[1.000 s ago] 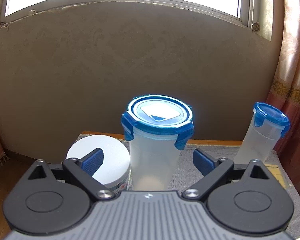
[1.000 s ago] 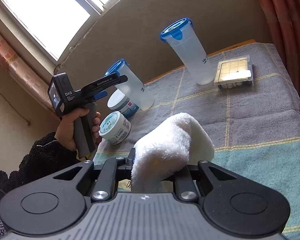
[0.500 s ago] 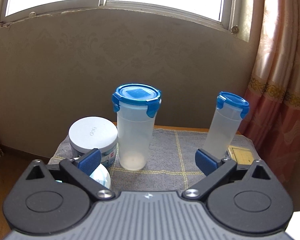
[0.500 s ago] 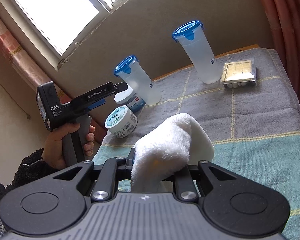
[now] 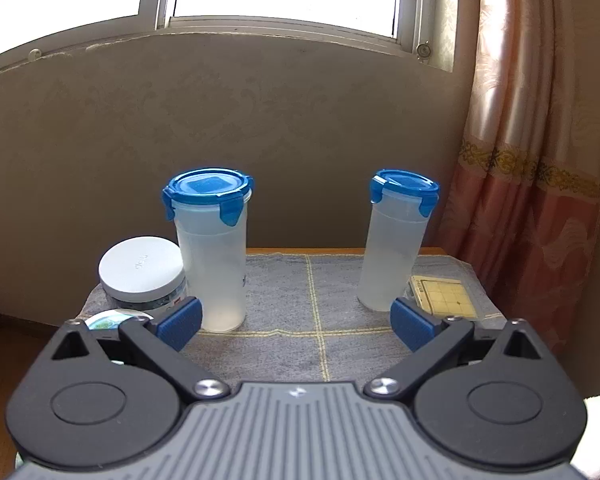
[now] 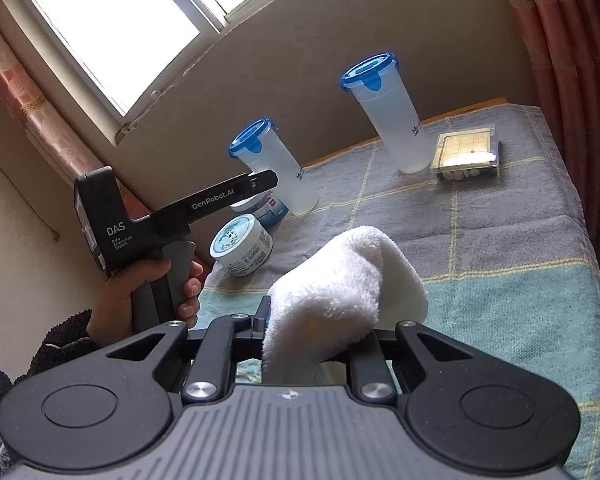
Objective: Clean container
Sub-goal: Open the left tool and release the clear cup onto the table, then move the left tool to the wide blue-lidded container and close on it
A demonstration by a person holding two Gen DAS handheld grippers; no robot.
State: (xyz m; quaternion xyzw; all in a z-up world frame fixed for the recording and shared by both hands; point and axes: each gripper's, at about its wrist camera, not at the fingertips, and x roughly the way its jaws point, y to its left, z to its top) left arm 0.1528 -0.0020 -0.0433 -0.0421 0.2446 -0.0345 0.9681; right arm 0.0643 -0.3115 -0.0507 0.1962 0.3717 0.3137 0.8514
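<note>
Two tall clear containers with blue clip lids stand upright on the towel-covered table: one at the left [image 5: 212,256] [image 6: 276,168], one at the right [image 5: 394,248] [image 6: 392,120]. My left gripper [image 5: 296,320] is open with nothing between its blue pads. It is held back from both containers and faces the gap between them. In the right wrist view a hand holds it at the left side of the table [image 6: 260,182]. My right gripper [image 6: 320,320] is shut on a folded white cloth [image 6: 340,280], held over the near part of the table.
A white-lidded jar [image 5: 142,268] stands beside the left container, and a smaller jar [image 6: 242,246] lies on its side in front of it. A clear box of tablets [image 6: 466,152] lies by the right container. The wall is behind; a curtain [image 5: 540,160] hangs at the right.
My left gripper has drawn back from the left container and swung right, so both containers now show; its jaws widened a little. The right gripper still holds the cloth, shifted slightly.
</note>
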